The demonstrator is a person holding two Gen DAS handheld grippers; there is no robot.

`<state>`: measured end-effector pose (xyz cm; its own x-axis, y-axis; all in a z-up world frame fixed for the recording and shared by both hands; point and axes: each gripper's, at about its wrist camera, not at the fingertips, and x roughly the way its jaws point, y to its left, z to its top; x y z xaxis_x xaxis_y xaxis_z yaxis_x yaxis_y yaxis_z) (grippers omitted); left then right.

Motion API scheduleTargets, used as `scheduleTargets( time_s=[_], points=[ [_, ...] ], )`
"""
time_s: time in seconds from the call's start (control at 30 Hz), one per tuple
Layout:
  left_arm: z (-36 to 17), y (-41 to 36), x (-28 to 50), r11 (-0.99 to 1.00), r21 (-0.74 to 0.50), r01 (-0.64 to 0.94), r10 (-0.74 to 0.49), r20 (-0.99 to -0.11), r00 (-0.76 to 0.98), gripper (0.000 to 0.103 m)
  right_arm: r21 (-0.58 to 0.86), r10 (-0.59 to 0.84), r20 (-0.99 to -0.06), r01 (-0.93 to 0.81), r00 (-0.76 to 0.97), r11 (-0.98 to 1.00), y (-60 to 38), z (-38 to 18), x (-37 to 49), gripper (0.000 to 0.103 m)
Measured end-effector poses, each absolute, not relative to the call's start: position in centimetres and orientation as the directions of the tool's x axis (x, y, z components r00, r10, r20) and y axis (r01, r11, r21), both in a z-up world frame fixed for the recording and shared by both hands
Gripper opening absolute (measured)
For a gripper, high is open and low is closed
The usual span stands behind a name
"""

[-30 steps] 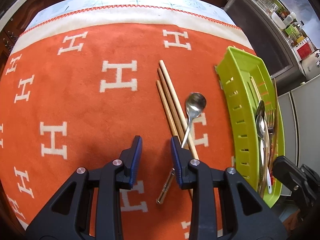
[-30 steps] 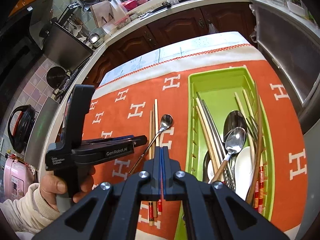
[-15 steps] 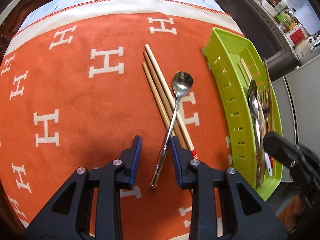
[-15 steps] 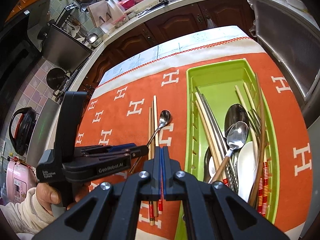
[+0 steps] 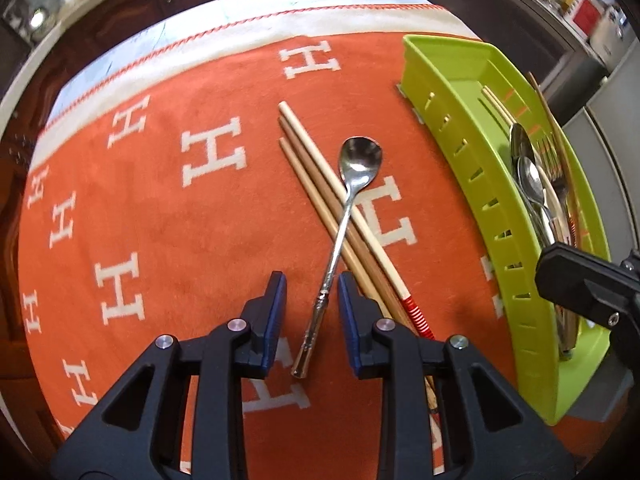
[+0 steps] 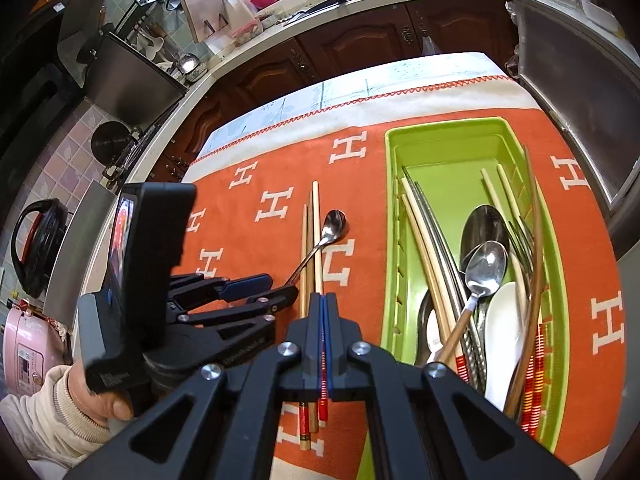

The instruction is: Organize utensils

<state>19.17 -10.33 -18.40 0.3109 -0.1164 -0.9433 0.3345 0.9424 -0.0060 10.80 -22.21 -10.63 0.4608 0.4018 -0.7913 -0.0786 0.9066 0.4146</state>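
A metal spoon [image 5: 347,216] lies on the orange cloth, its handle crossing three wooden chopsticks [image 5: 320,188]. My left gripper [image 5: 311,294] is open, its blue pads on either side of the spoon's handle end, not closed on it. The spoon [image 6: 320,240] and chopsticks [image 6: 314,240] also show in the right wrist view, with the left gripper [image 6: 256,286] beside them. My right gripper [image 6: 324,308] is shut and empty, held above the chopsticks' near ends. A green tray [image 6: 390,200] to the right holds several spoons, chopsticks and forks.
The orange cloth with white H marks [image 5: 160,220] covers the table. The green tray [image 5: 472,160] lies along its right side. A kitchen counter [image 6: 300,12] and dark cabinets stand beyond the far edge. A steel appliance [image 6: 580,92] stands at right.
My left gripper has moved right and forward, so the spoon handle now lies between its open pads. The right gripper has stayed shut and nearly still.
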Motion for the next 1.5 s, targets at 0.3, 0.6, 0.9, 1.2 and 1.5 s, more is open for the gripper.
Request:
scheduleTargets(
  time_s=[0.3,0.6,0.9,1.2,1.5],
  points=[
    [-17.4,-8.6,18.8,0.940,-0.100,0.325,-0.215,-0.916,0.339,0.003,0.402,0.404,-0.818,-0.096,0.411,0.911,-20.7,-11.1,11.4,0.000],
    [-14.5,-4.6,17.9,0.946,-0.176,0.273,-0.277,-0.874,0.398,0.003,0.353,0.378,-0.874,-0.135,0.307,0.926,-17.3,-13.0,13.9,0.000],
    [-14.4,-1.9,17.7,0.951,-0.216,0.221,-0.292,-0.865,0.409,0.003,0.264,0.293,-0.929,-0.152,0.227,0.953,-15.4,-15.8,15.6,0.003],
    [-15.6,-1.6,17.9,0.948,-0.236,0.213,-0.303,-0.873,0.382,0.003,0.199,0.237,-0.944,-0.179,0.231,0.964,-14.1,-16.1,16.7,0.012],
    [-18.4,-2.0,18.1,0.949,-0.230,0.217,-0.289,-0.910,0.296,0.003,0.079,0.147,-0.951,-0.243,0.272,0.967,-12.4,-16.1,16.3,0.006]
  ],
)
